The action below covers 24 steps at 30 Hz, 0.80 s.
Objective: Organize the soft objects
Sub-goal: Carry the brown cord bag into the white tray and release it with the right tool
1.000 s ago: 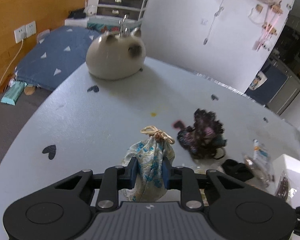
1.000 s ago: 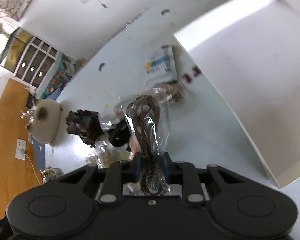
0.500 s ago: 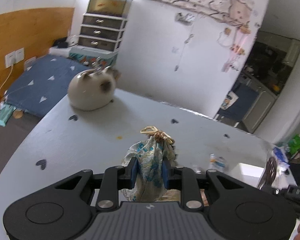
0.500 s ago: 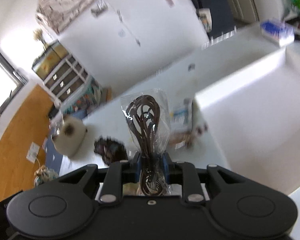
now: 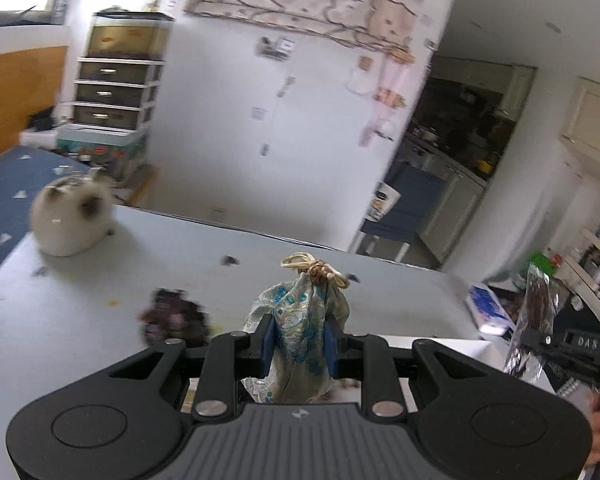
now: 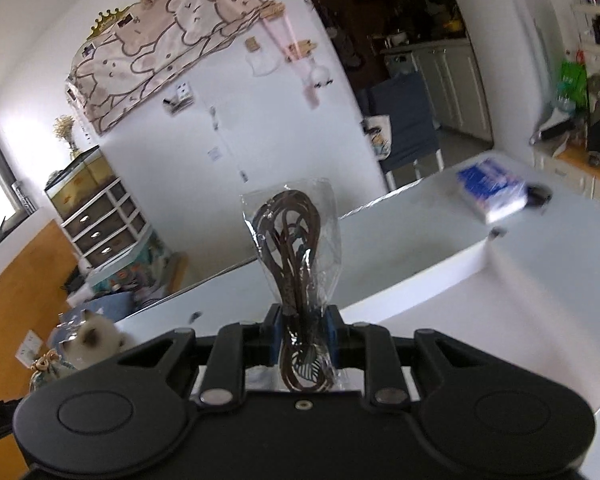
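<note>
The left tool point(image 5: 298, 340) grips a brocade pouch point(image 5: 300, 322); the right tool point(image 6: 303, 334) clamps a bagged brown cord point(image 6: 294, 240) above the desk point(image 5: 80, 292).

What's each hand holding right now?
Left tongs shut on brocade pouch. Right tongs shut on bagged brown cord. Nothing blocking.

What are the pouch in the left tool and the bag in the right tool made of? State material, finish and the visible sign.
Drawstring pouch: looks like woven brocade or satin, pale with turquoise pattern and a slight sheen; it crumples softly and is tied with a tan cord.
Clear bag: thin glossy plastic film, transparent with crinkled highlights; the brown cords inside look like leather or waxed string, hard to tell.
</note>
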Available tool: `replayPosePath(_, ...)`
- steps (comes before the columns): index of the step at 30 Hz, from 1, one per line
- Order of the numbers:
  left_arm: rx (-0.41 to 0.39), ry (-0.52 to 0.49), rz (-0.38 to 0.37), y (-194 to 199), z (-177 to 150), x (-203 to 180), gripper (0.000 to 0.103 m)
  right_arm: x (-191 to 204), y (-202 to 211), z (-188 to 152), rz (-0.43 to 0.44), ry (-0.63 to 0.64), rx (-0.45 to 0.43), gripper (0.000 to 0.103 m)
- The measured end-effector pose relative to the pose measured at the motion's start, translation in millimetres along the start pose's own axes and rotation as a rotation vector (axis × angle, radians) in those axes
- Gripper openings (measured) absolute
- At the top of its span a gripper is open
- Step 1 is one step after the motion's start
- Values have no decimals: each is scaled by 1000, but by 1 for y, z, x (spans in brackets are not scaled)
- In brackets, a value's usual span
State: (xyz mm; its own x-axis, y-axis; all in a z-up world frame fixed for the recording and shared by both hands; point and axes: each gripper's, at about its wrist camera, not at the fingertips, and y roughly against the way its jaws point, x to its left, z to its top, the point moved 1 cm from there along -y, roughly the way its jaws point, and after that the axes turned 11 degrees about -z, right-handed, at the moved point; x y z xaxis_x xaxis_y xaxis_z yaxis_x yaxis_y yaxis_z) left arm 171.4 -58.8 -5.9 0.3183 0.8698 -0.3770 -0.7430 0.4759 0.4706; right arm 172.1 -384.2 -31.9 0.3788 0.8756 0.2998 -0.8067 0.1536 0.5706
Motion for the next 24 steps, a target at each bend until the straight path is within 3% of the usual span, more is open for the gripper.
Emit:
replayPosePath(3, 24, -2, -42, -19, -7, -23, 27, -30, -5, 18, -16, 32, 9, 23)
replayPosePath(9, 114, -43, -104, -60, -32, -68, 27, -86, -24, 32, -58, 112, 112, 23)
replayPosePath(24, 378, 2, -154, -134, -92, -109, 27, -152, -87, -8, -127, 302, 456, 24)
